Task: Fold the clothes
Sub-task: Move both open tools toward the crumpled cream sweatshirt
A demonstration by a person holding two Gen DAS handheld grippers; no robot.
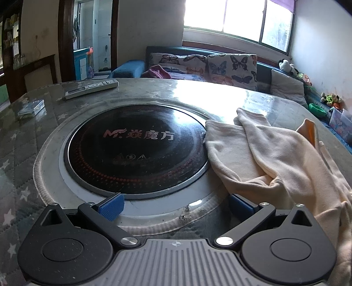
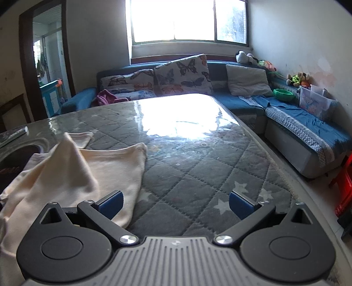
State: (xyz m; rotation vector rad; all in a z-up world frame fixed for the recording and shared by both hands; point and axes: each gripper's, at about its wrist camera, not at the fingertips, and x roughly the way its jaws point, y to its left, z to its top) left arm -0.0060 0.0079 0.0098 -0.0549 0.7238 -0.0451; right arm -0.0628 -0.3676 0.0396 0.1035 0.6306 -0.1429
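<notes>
A quilted, star-printed desk [image 2: 198, 167] with a round black cooktop [image 1: 136, 147] stands before a blue sofa [image 2: 286, 114]. The cream garment [image 1: 275, 158] lies rumpled beside the cooktop. The left tool [image 1: 175, 205] and the right tool [image 2: 175, 204] both gape wide, holding nothing.

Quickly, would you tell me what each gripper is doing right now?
Left gripper: jaws open, holding nothing.
Right gripper: jaws open, holding nothing.

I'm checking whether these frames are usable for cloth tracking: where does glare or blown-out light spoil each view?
Left wrist view: the window is blown out, and its reflection washes the far table top just behind the cream garment, which stays evenly lit. Right wrist view: the window is again overexposed, and a big glare patch covers the far table top; the garment is clear. Fisheye bending curves the edges in both.
</notes>
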